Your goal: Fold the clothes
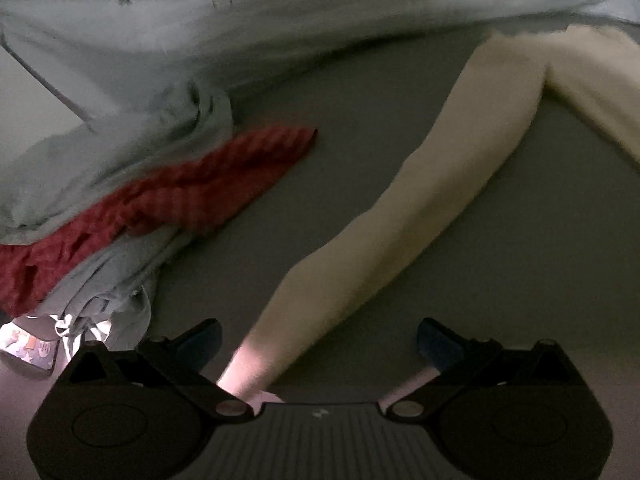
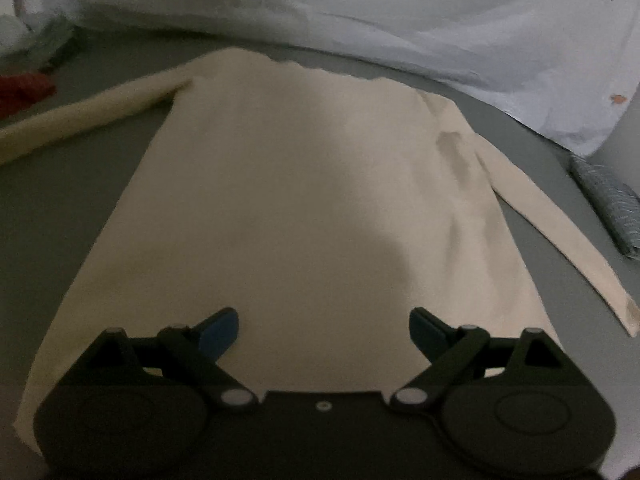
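A cream long-sleeved top lies spread flat on the grey surface, hem toward me, sleeves out to both sides. My right gripper hovers open over the lower body of the top, nothing between its blue pads. In the left wrist view one cream sleeve runs diagonally from the upper right down to the gripper. My left gripper stands open with the cuff end of that sleeve lying between its fingers, not clamped.
A red striped garment and pale blue clothes are heaped at the left. A light patterned bedcover bunches along the back. A grey folded item lies at the right. A small printed object sits at lower left.
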The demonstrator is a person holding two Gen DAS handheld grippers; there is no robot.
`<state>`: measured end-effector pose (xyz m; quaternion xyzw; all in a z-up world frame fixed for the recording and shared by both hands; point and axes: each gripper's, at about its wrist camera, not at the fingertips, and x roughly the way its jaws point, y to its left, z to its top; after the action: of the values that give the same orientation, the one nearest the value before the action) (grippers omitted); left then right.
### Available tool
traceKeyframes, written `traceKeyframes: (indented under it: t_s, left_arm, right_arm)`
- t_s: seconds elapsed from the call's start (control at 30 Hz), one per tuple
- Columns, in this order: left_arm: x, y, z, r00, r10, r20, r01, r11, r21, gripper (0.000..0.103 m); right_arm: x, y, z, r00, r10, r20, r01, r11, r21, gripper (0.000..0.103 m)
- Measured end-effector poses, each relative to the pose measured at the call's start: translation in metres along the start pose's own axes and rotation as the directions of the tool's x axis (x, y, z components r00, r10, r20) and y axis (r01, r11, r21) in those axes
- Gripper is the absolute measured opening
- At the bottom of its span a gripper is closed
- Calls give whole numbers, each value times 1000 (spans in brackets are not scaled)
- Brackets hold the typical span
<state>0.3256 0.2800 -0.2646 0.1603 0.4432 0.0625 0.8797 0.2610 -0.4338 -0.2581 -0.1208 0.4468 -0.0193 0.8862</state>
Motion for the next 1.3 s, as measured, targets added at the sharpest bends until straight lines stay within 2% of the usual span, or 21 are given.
traceKeyframes:
  t_s: [0.1, 0.13, 0.17, 0.23, 0.27, 0.33, 0.4, 0.57, 0.6, 0.67, 0.7, 0.8, 0.87, 0.97, 1.03, 1.07, 1.13, 1.17, 1.2, 1.27, 1.3]
  left_arm:
    - [8, 22, 2, 994, -110, -15, 108, 987, -117, 93]
    - [9, 32, 1, 984, -176, -16, 170, 967, -191, 80]
    - [7, 40, 0, 980, -197, -16, 186, 950, -251, 56]
    - [1, 57, 4, 983, -177, -48, 152, 933, -326, 24]
    - [-3, 70, 4, 970, -237, -46, 201, 897, -393, 14]
    - [-21, 106, 1, 922, -385, 35, 332, 741, -583, 13]
    - [-37, 138, -5, 855, -499, 141, 434, 540, -721, 13]
    - [-46, 183, -40, 766, -558, 318, 447, 107, -888, 14]
    - [-46, 190, -46, 764, -557, 327, 425, 52, -904, 16]
    - [-34, 190, -52, 837, -523, 157, 288, 178, -941, 34]
    - [-28, 189, -54, 860, -504, 82, 229, 236, -944, 36]
    - [-31, 173, -50, 865, -502, 18, 234, 370, -899, 48]
    - [-38, 158, -44, 859, -512, 24, 284, 436, -854, 77]
    - [-46, 130, -31, 881, -472, -15, 287, 561, -777, 79]
    - [-44, 108, -24, 916, -390, -99, 200, 655, -728, 79]
    - [-42, 99, -22, 929, -340, -144, 143, 691, -709, 73]
    - [-41, 84, -19, 951, -226, -212, 24, 735, -678, 53]
    - [-43, 78, -16, 955, -186, -230, -12, 754, -657, 17]
    - [-46, 74, -13, 958, -154, -243, -40, 765, -643, 4]
    - [-54, 74, -13, 960, -147, -238, -53, 741, -670, 4]
    - [-59, 80, -18, 959, -154, -237, -60, 710, -702, 4]
  right_arm:
    - [1, -1, -2, 1000, -15, -18, 16, 1000, 13, 93]
    - [2, -3, -2, 999, -16, -27, 17, 1000, 26, 93]
    - [3, -4, -1, 999, -17, -37, 18, 999, 39, 93]
    - [5, -6, -1, 998, -18, -56, 22, 998, 65, 93]
    - [5, -7, -1, 998, -18, -65, 23, 997, 77, 93]
    - [5, -7, -2, 997, -7, -72, 13, 996, 85, 93]
    - [4, -7, -3, 997, -8, -72, 14, 996, 89, 93]
    - [5, -5, -4, 997, -10, -77, 19, 994, 110, 93]
    - [6, -4, -3, 997, -10, -78, 19, 994, 112, 93]
    - [7, -3, 0, 997, -12, -78, 21, 993, 113, 93]
    - [7, -3, 0, 997, -13, -77, 22, 994, 111, 93]
    - [5, -1, -1, 997, -21, -70, 28, 995, 100, 93]
    - [4, -1, -4, 997, -20, -69, 28, 994, 105, 93]
    - [4, -4, -4, 997, -14, -71, 23, 992, 126, 94]
    - [5, -5, -5, 998, -11, -67, 21, 990, 138, 96]
    - [6, -6, -5, 998, -10, -66, 20, 989, 144, 97]
    - [6, -8, -7, 998, -4, -64, 14, 987, 161, 98]
    - [7, -9, -7, 998, 0, -64, 11, 985, 169, 98]
    - [7, -10, -8, 998, 4, -62, 7, 984, 177, 98]
    - [7, -11, -10, 998, 11, -58, 0, 983, 185, 98]
    - [7, -12, -10, 998, 13, -56, -3, 983, 185, 98]
